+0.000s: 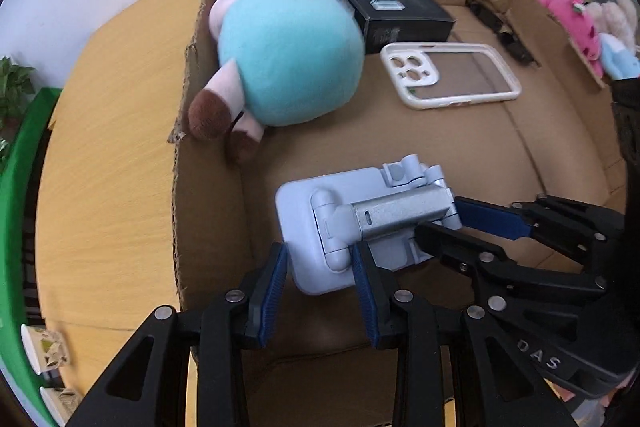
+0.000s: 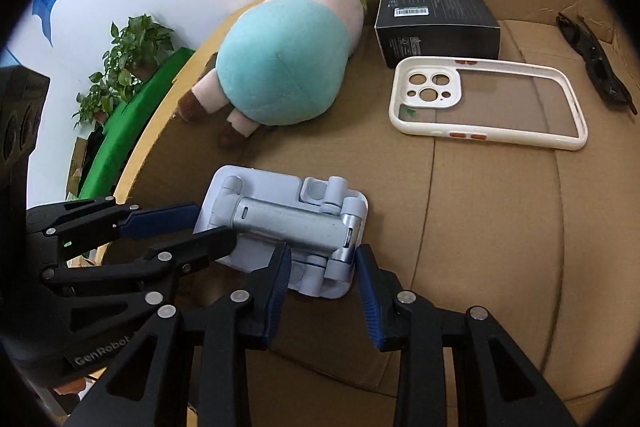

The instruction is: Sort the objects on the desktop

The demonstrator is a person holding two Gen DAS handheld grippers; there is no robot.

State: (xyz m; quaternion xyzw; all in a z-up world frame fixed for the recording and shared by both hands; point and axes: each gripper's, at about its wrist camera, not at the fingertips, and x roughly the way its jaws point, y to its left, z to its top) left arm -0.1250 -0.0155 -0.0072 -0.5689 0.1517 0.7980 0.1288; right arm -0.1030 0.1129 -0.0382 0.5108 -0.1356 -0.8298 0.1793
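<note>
A pale blue folding phone stand [image 1: 360,223] [image 2: 288,227] lies flat on the cardboard sheet [image 1: 520,155] [image 2: 480,207]. My left gripper [image 1: 320,267] is open, its fingers on either side of the stand's near end; it also shows in the right wrist view [image 2: 200,223]. My right gripper [image 2: 322,271] is open around the stand's other end; it also shows in the left wrist view [image 1: 436,219]. Beyond lie a plush pig [image 1: 280,55] [image 2: 288,59], a black box [image 1: 394,11] [image 2: 436,23], a white phone case [image 1: 452,75] [image 2: 488,103] and dark sunglasses [image 1: 504,27] [image 2: 592,63].
The cardboard lies on a wooden table [image 1: 108,167]. Pink and white plush toys [image 1: 576,19] sit at the far right edge. A green bin [image 1: 20,187] and a potted plant [image 2: 128,59] stand off the table's left side.
</note>
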